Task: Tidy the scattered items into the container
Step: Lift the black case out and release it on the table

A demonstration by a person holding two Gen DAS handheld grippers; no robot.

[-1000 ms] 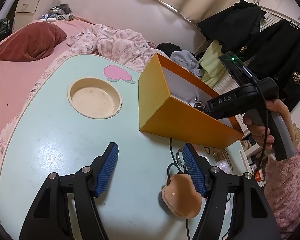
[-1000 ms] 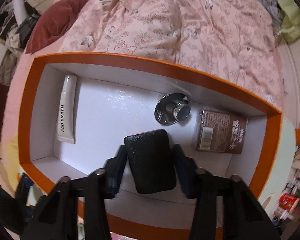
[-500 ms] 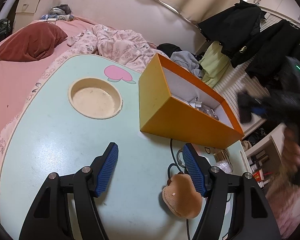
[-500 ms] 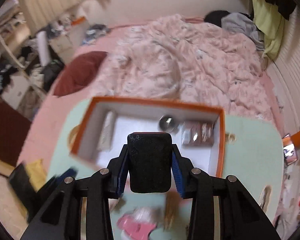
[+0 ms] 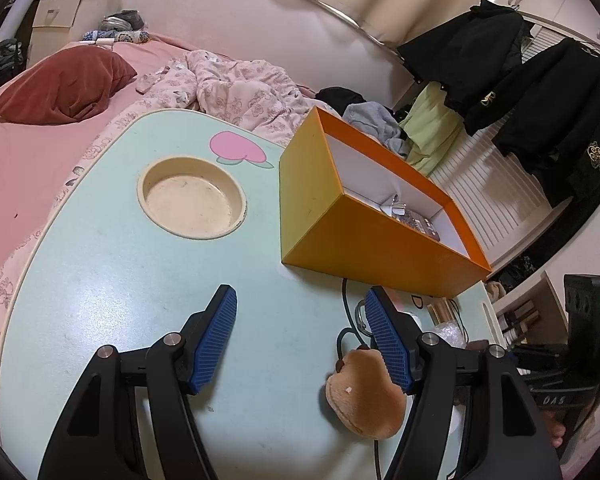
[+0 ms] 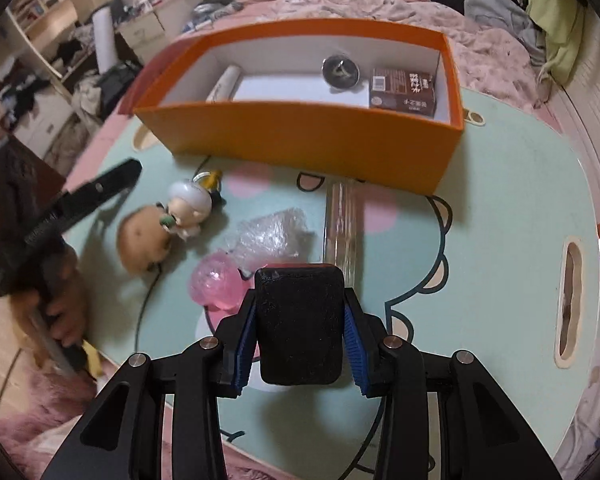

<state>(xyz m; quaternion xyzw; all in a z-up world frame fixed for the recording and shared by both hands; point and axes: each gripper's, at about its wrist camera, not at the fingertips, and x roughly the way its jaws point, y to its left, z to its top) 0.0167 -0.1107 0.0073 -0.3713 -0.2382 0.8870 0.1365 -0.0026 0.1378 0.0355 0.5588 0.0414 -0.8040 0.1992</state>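
Orange box (image 5: 364, 240) beside brown plush (image 5: 364, 396)

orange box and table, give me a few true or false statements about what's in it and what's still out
1. The orange box holds a brown carton. True.
2. The right tongs are empty. False: they are shut on a black case.
3. The white tube lies on the table outside the box. False: it is inside, at the left end.
4. The brown plush toy lies on the table, outside the box. True.
5. The left tongs grip the plush toy. False: they are open, with the toy beside one finger.
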